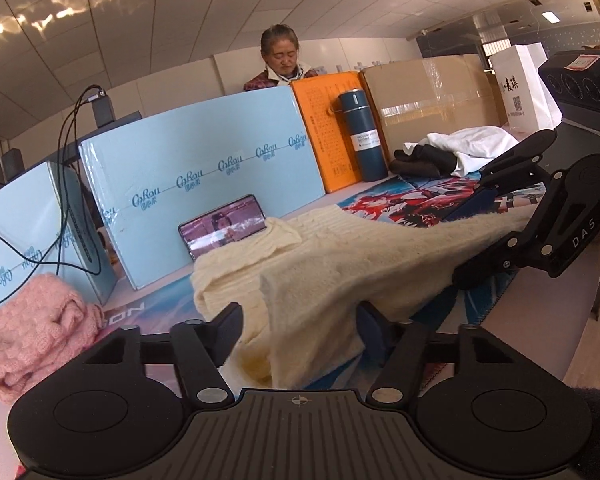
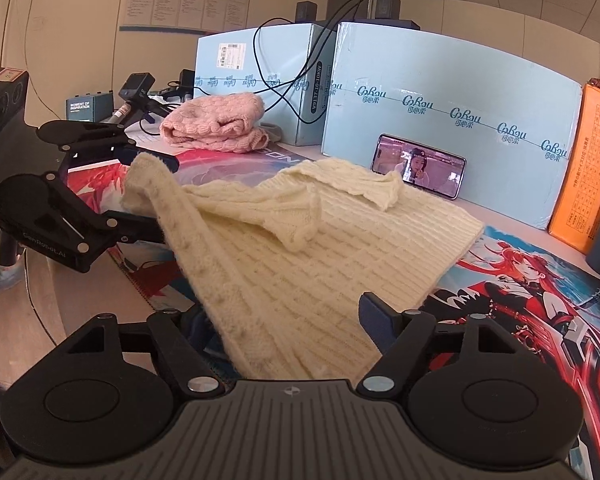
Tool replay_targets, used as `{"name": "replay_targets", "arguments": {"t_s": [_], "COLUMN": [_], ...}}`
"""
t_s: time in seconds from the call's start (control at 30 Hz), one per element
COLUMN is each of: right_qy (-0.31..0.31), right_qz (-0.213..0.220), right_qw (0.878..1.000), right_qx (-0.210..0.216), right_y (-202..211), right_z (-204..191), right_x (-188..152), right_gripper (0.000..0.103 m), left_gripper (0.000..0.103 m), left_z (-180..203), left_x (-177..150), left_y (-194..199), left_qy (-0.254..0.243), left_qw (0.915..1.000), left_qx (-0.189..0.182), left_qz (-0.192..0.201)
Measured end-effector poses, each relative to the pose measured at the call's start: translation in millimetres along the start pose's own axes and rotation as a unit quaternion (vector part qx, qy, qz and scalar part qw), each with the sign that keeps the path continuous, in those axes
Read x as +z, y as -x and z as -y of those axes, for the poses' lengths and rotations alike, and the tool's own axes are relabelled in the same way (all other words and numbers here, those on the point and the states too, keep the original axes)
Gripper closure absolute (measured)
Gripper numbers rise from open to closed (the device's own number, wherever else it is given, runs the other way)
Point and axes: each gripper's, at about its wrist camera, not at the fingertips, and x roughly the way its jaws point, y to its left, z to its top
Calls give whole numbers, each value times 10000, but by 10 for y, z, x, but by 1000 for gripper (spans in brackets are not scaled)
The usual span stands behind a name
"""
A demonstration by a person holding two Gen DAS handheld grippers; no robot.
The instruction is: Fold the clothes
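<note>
A cream knit sweater [image 2: 300, 240] lies partly folded on the printed mat; it also shows in the left wrist view [image 1: 340, 256]. Its near edge is lifted and stretched between both grippers. My left gripper [image 1: 300, 320] has its jaws around the lifted cream fabric; it appears in the right wrist view [image 2: 148, 196] at the left, holding a raised corner. My right gripper [image 2: 292, 320] has fabric between its jaws at the near hem; it appears in the left wrist view [image 1: 472, 236] at the right.
A pink knit sweater [image 2: 216, 124] lies bunched by the light blue boxes [image 2: 440, 120]. A phone [image 2: 418, 166] leans against a box. An orange box [image 1: 326, 128], a dark flask [image 1: 362, 136], dark and white clothes [image 1: 452, 156] and a cardboard box stand behind. The table edge is close.
</note>
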Motion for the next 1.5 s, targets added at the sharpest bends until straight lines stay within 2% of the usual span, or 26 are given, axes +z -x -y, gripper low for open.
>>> {"name": "replay_targets", "arguments": {"t_s": [0.03, 0.07, 0.13, 0.2, 0.23, 0.3, 0.43, 0.57, 0.67, 0.73, 0.8, 0.9, 1.03, 1.2, 1.37, 1.5], "right_qy": [11, 21, -76, -211, -245, -215, -95, -182, -301, -383, -417, -749, -1229, -1302, -1122, -1399], "right_qz": [47, 76, 156, 240, 285, 357, 393, 577, 991, 1336, 1501, 1503, 1572, 1750, 1703, 1473], "right_qw": [9999, 9996, 9994, 9994, 9993, 9991, 9986, 9963, 9914, 9868, 9855, 9851, 9798, 9757, 9777, 9764], "right_qx": [-119, -258, -286, -139, -49, 121, 348, 604, 795, 830, 668, 373, 83, -212, -507, -732], "right_y": [37, 78, 158, 215, 238, 276, 388, 640, 881, 990, 962, 731, 436, 186, -104, -378], "right_z": [8, 21, 76, 119, 115, 80, 12, -27, -58, -45, -8, 118, 357, 578, 771, 1035], "right_x": [-6, -16, -52, -84, -94, -97, -90, -65, 5, 65, 118, 171, 267, 494, 721, 840], "right_gripper": [39, 43, 49, 67, 70, 84, 86, 87, 87, 87, 87, 87, 87, 88, 89, 89], "left_gripper": [76, 77, 89, 92, 95, 95, 96, 96, 96, 96, 95, 95, 95, 95, 95, 95], "left_z": [5, 9, -13, -22, -18, -10, 0, -17, -61, -121, -177, -208, -269, -441, -616, -673], "left_x": [0, 0, -6, -8, -7, -5, -14, -3, 60, 77, 78, 112, 270, 438, 580, 711], "left_y": [8, 16, 43, 74, 91, 125, 248, 467, 700, 704, 624, 368, 111, -235, -601, -917], "left_qy": [-66, -131, -66, -3, 24, 77, 170, 392, 635, 776, 906, 988, 820, 998, 1094, 773], "left_qw": [10000, 9998, 9999, 9999, 9998, 9996, 9991, 9967, 9922, 9910, 9905, 9910, 9921, 9905, 9900, 9927], "left_qx": [50, 105, 18, -67, -105, -181, -327, -650, -853, -696, -457, -235, 32, 280, 550, 736], "left_qz": [32, 59, 90, 133, 160, 216, 225, 276, 643, 843, 930, 872, 953, 905, 700, 564]}}
